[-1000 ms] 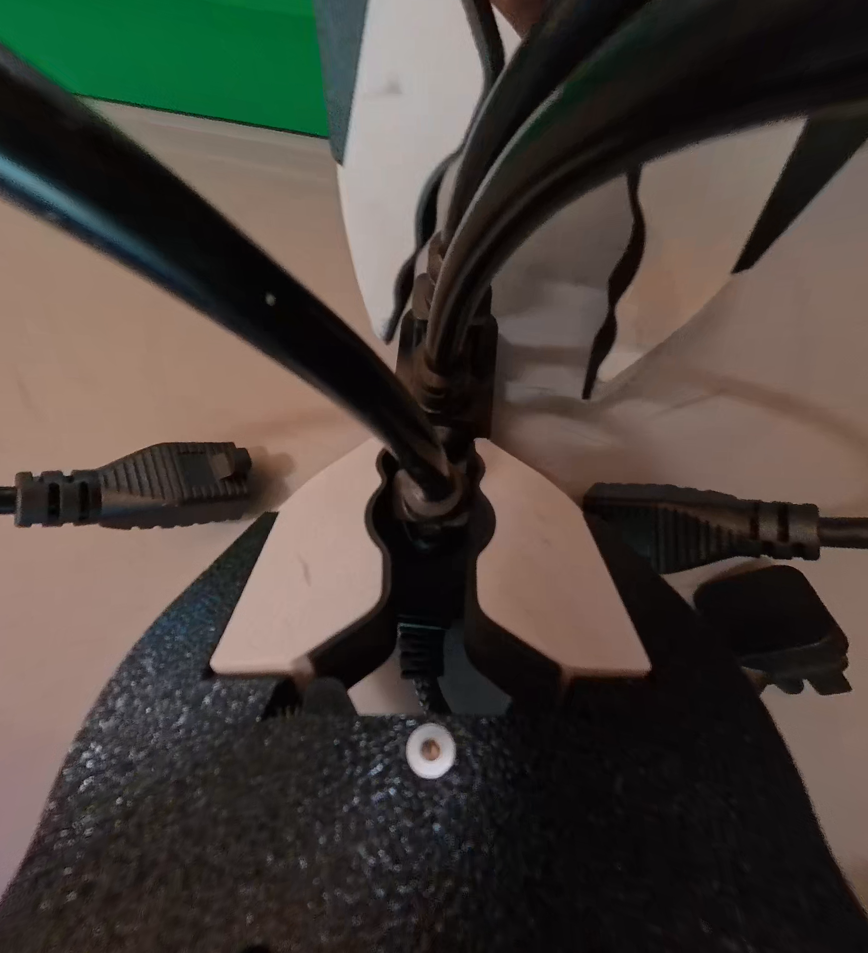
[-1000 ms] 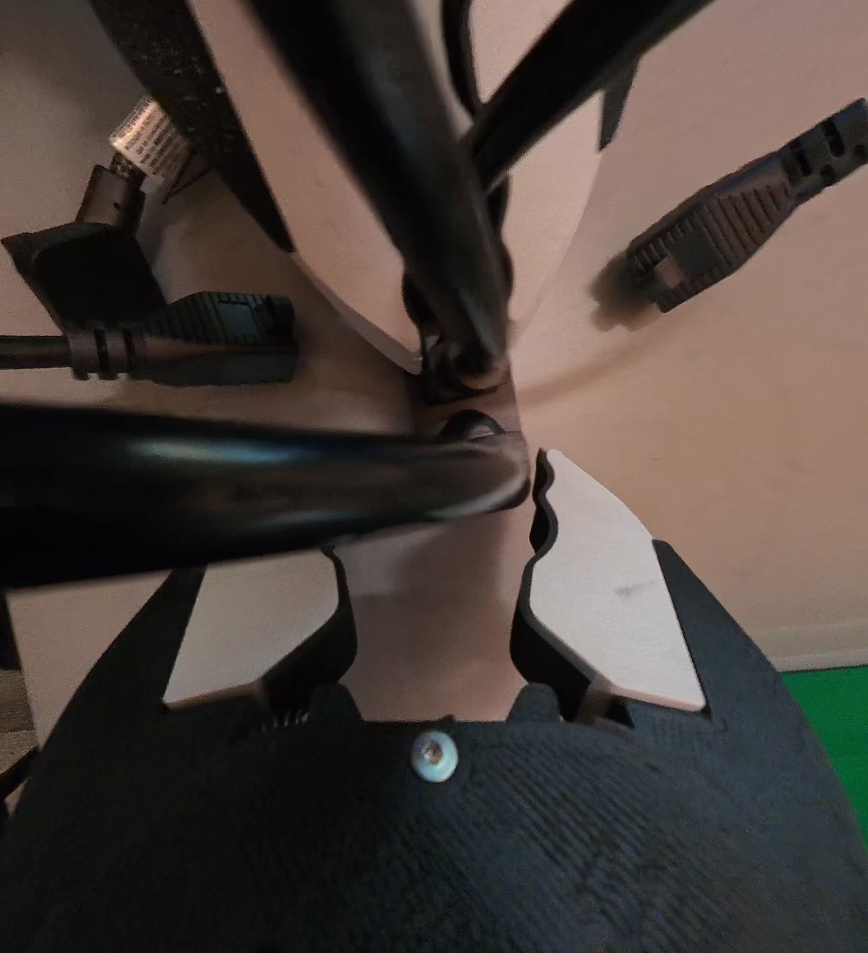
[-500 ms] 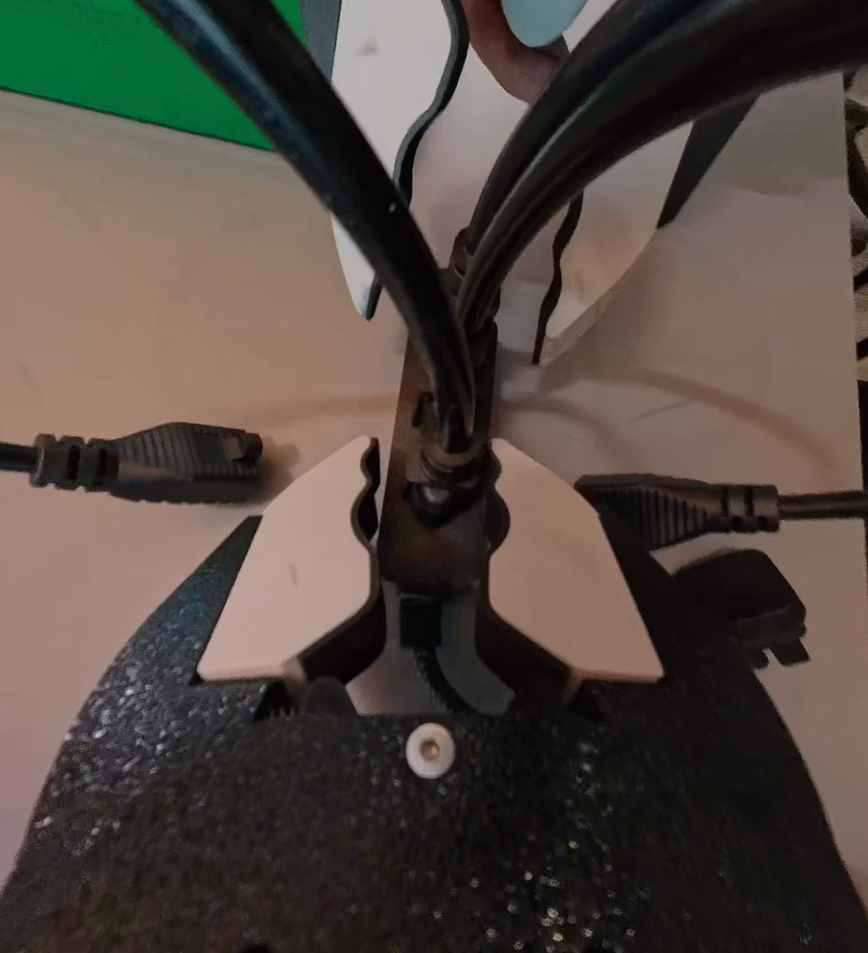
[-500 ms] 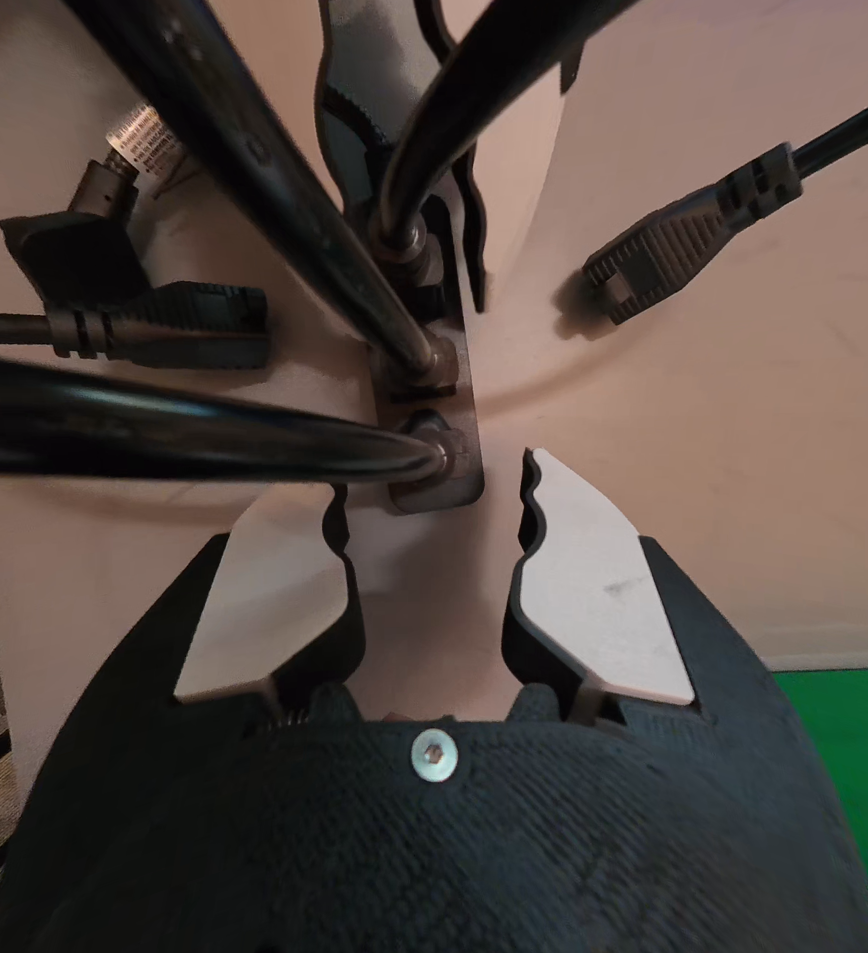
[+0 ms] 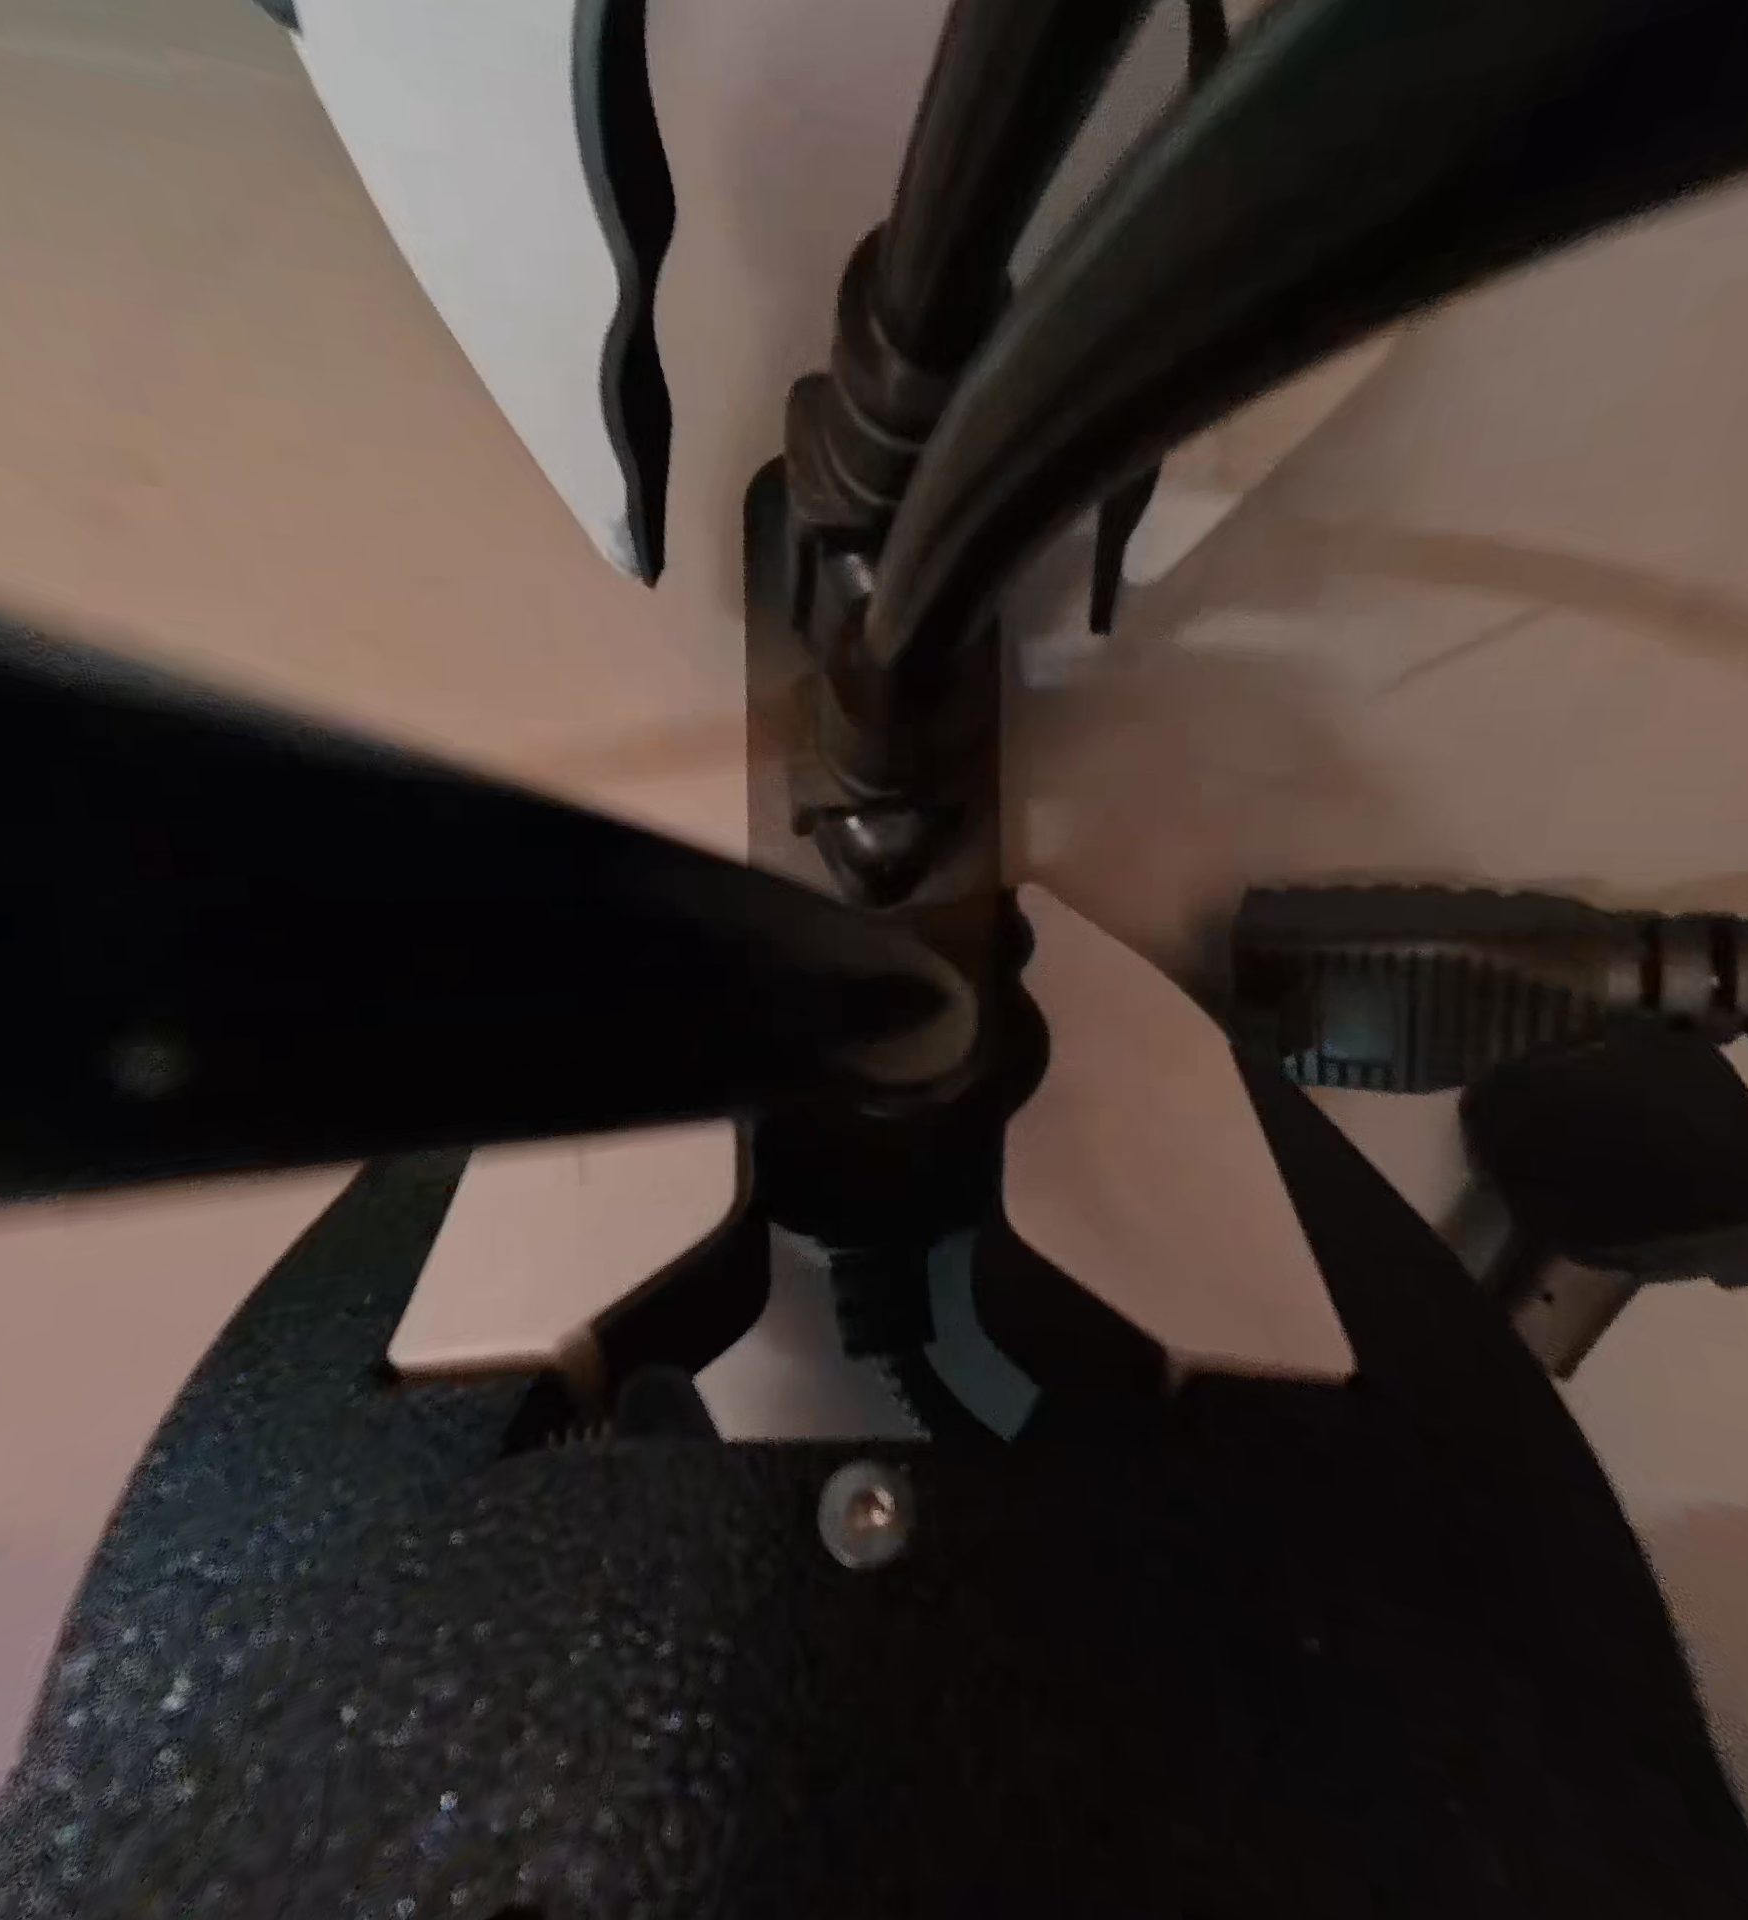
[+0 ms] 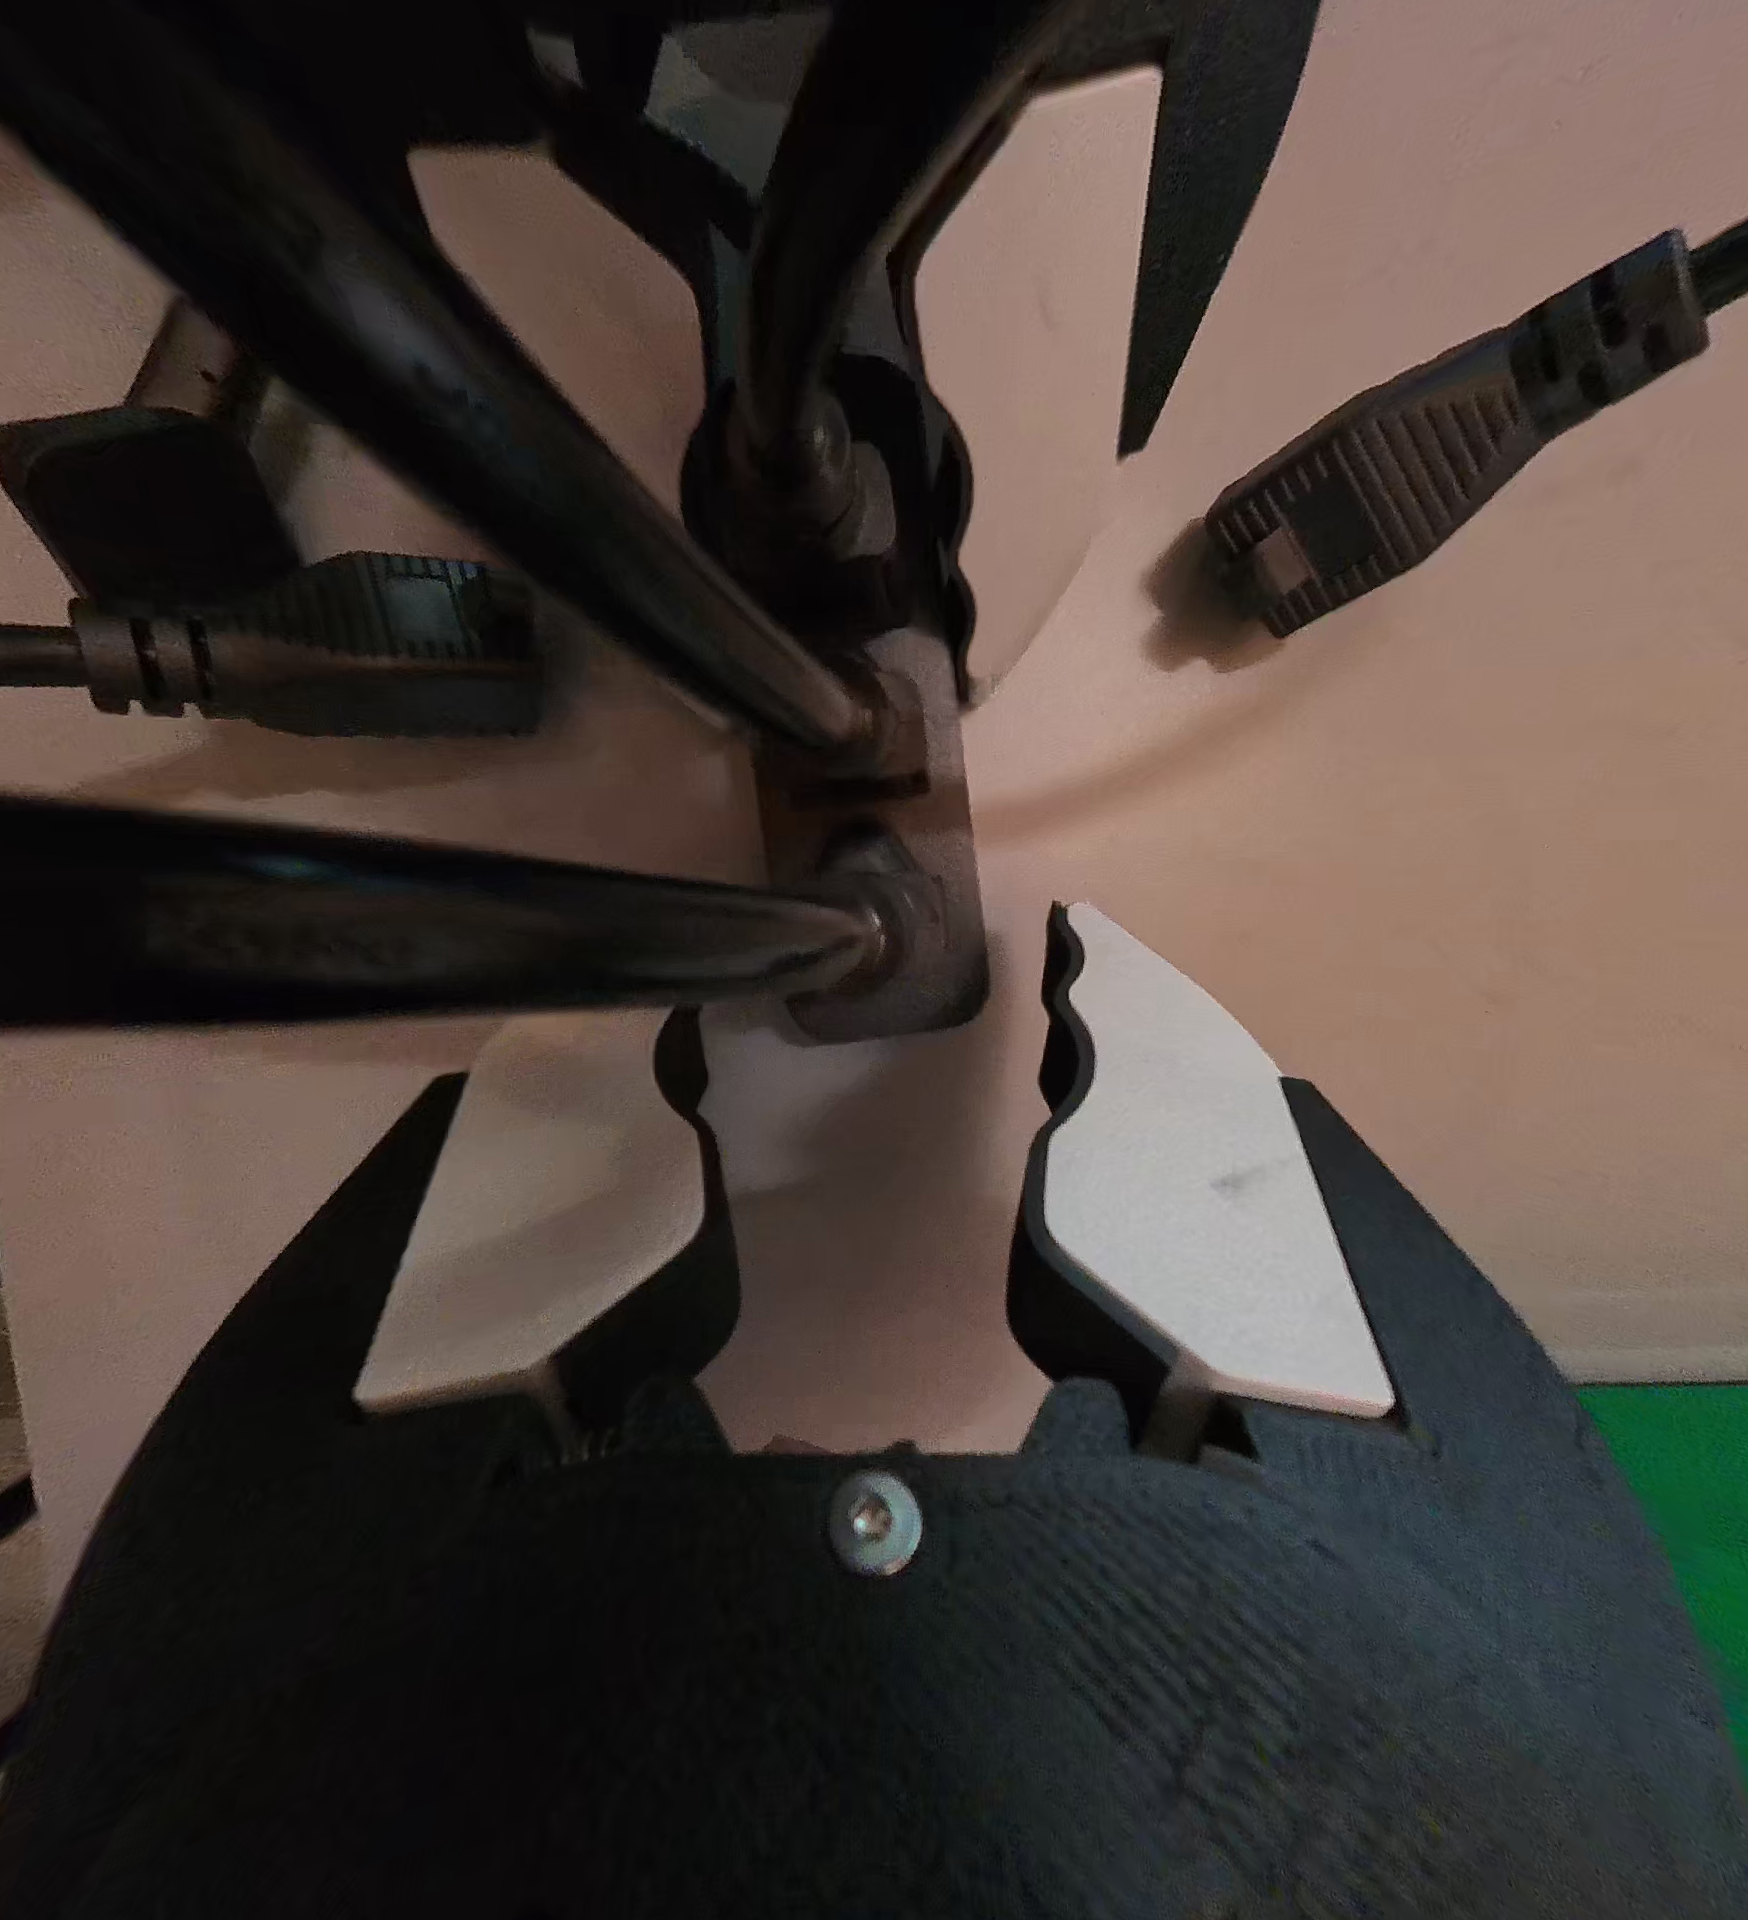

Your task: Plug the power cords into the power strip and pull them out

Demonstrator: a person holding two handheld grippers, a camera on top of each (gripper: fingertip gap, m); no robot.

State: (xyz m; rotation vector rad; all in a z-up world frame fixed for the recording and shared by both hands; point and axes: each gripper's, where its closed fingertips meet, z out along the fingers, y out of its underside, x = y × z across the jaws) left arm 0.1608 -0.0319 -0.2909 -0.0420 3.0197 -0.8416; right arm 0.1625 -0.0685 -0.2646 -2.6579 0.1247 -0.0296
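A narrow dark power strip [image 5: 776, 748] lies on the pink table with three black cords [image 5: 330, 987] plugged into it. My left gripper [image 5: 880, 914] is shut on the strip's near end; its left finger is hidden behind a thick cord. In the right wrist view the strip [image 6: 943, 831] runs away from me, and its cords [image 6: 382, 914] lead left and up. My right gripper [image 6: 870, 997] is open, with its fingertips on either side of the strip's end and not touching it. The left gripper [image 6: 911, 499] holds the far end.
Loose cord connectors lie on the table [image 6: 1472, 935], one on each side of the strip [image 6: 361, 655] [image 6: 1421, 457], with a black plug [image 6: 143, 499] beside the left one. In the left wrist view one connector [image 5: 1421, 997] and the plug [image 5: 1628, 1153] show. Green floor [image 6: 1722, 1610] lies beyond the table edge. There is about 5 centimetres between the tips of the two grippers. My left tips are roughly 6 centimetres from the connector [image 5: 1421, 997].
The left wrist camera has come closer to the strip, and the nearest cord has swung down across the left of its view. The right gripper stays open at the strip's end.
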